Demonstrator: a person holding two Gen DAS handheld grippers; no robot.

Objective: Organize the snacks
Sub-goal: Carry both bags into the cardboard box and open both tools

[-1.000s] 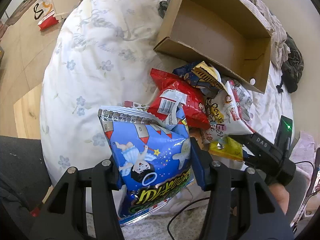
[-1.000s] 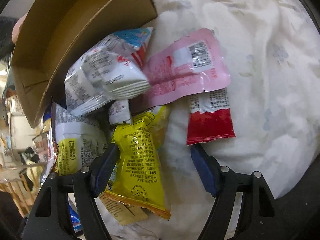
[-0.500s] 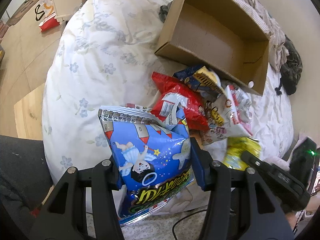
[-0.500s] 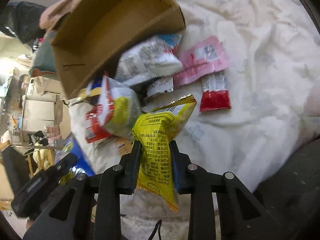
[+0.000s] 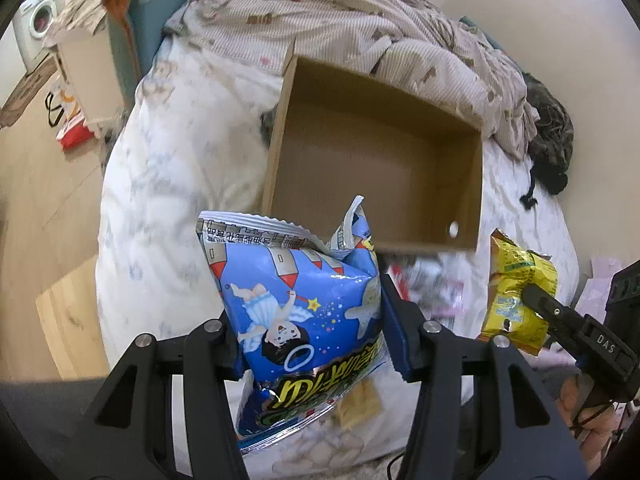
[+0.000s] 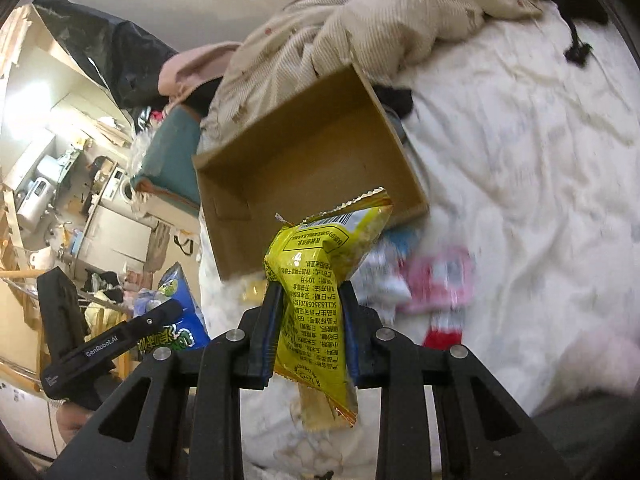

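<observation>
left gripper (image 5: 308, 320) is clamped on a puffy blue cartoon-print snack bag (image 5: 304, 300), bottom centre of frame; right gripper (image 6: 308, 320) pinches a crinkly yellow foil snack packet (image 6: 316, 280); open brown cardboard box (image 5: 380, 160) sits mid-frame on the white floral duvet (image 5: 160, 200)

Blue bag (image 5: 304, 312) printed with a winged cartoon girl, stars, red-tipped grey rockets and yellow-green lettering; silver crimped top edge. Yellow bag (image 6: 320, 280) covered in black print, gold along the crimped seams. Plain brown cardboard box (image 5: 376, 160), darker inside. White bed sheet (image 5: 176, 168) with faint blue-grey flowers. Beige ribbed blanket (image 5: 352, 24) dotted with small brown and red shapes. Pink packet (image 6: 440, 284) and red-and-white packet (image 6: 444, 326), both blurred. Black left tongs (image 5: 310, 334) with blue pads (image 5: 398, 340); black right tongs (image 6: 309, 318) likewise blue-padded. Pale wooden floor (image 5: 36, 184).
</observation>
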